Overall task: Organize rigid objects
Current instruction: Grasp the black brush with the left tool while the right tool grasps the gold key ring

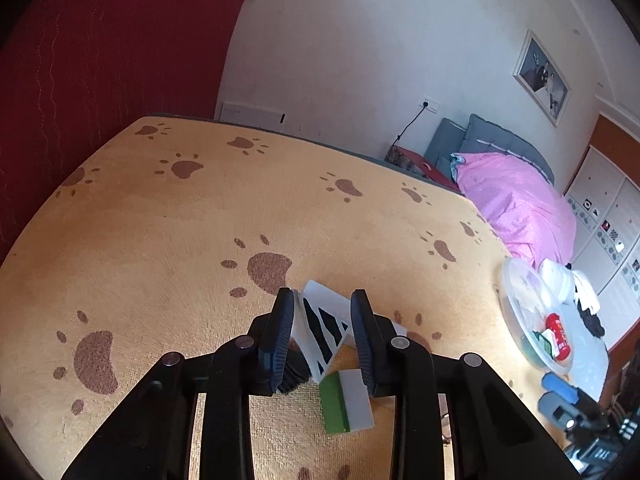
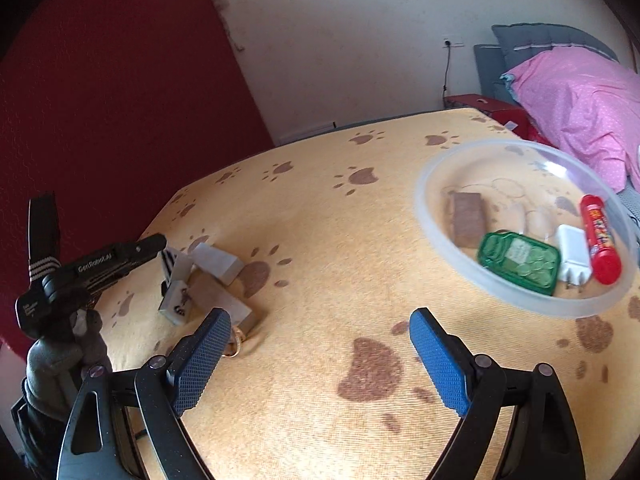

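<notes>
**Left claw on the striped block, bowl waiting at right**

My left gripper [image 1: 322, 322] has its jaws narrow, and the striped block [image 1: 320, 330] sits tilted between the pads, one corner raised. I judge it gripped and lifting clear of the pile. The green-and-white block [image 1: 346, 402] lies flat just under it. More grey blocks [image 2: 218, 262] rest beside it.

My right gripper [image 2: 320, 354] stands wide and holds nothing, aimed at bare cloth between pile and bowl [image 2: 424, 216]. The bowl already holds a green box [image 2: 518, 262], a white plug [image 2: 574, 254] and a red tube [image 2: 600, 238], so I take it as the drop point.

The surface is a yellow cloth [image 1: 160, 232] with brown paw prints, soft and slightly rumpled. Bedroom around: red curtain [image 1: 100, 60], white wall, pink quilt [image 1: 516, 204].
</notes>
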`<state>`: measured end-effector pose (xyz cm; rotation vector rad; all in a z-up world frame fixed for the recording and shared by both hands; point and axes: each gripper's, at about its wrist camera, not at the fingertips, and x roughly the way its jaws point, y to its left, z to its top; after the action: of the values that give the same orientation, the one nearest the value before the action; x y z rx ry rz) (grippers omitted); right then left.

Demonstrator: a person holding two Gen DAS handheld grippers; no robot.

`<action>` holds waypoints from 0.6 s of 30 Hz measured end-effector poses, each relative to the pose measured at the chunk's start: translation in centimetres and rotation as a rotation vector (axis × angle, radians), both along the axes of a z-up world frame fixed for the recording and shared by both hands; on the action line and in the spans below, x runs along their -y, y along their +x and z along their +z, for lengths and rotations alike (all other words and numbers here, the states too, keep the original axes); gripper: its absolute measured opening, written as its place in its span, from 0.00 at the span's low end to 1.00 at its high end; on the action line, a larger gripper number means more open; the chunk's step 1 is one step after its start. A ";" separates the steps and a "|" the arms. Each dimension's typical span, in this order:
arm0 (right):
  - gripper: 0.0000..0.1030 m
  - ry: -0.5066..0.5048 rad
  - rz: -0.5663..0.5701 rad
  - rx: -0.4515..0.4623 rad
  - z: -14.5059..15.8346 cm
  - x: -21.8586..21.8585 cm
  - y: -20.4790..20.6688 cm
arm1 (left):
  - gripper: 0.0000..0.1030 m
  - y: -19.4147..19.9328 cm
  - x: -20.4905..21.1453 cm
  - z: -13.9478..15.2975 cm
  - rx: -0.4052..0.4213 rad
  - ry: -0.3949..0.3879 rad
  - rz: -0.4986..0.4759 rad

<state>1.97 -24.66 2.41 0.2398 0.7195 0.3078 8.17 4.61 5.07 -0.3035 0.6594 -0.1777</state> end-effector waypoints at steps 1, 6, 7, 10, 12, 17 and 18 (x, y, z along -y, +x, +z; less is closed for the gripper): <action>0.91 0.001 0.016 -0.008 -0.1 -0.6 0.0 | 0.29 -0.2 -0.1 0.2 0.008 -0.004 0.000; 0.88 -0.030 0.091 -0.037 -0.5 -3.8 0.4 | 0.29 -0.5 -0.5 0.6 0.020 -0.008 0.003; 0.84 -0.041 0.101 -0.045 -0.6 -4.4 0.5 | 0.29 -0.4 -0.6 0.5 0.015 -0.011 0.005; 0.71 -0.058 0.134 -0.071 -1.1 -5.8 0.9 | 0.29 -0.2 -0.8 0.2 -0.003 -0.020 0.012; 0.63 -0.075 0.150 -0.081 -1.5 -6.6 1.4 | 0.29 -0.2 -1.0 0.0 -0.011 -0.024 0.021; 0.44 -0.116 0.154 -0.087 -2.1 -7.7 2.3 | 0.30 -0.2 -1.6 -0.2 -0.024 -0.041 0.045; 0.42 -0.116 0.153 -0.082 -2.1 -7.7 2.2 | 0.30 -0.2 -1.8 -0.3 -0.027 -0.046 0.048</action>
<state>4.22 -16.94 0.35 0.0878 0.8359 0.4018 7.94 6.39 4.73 -0.3660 0.6744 -0.1432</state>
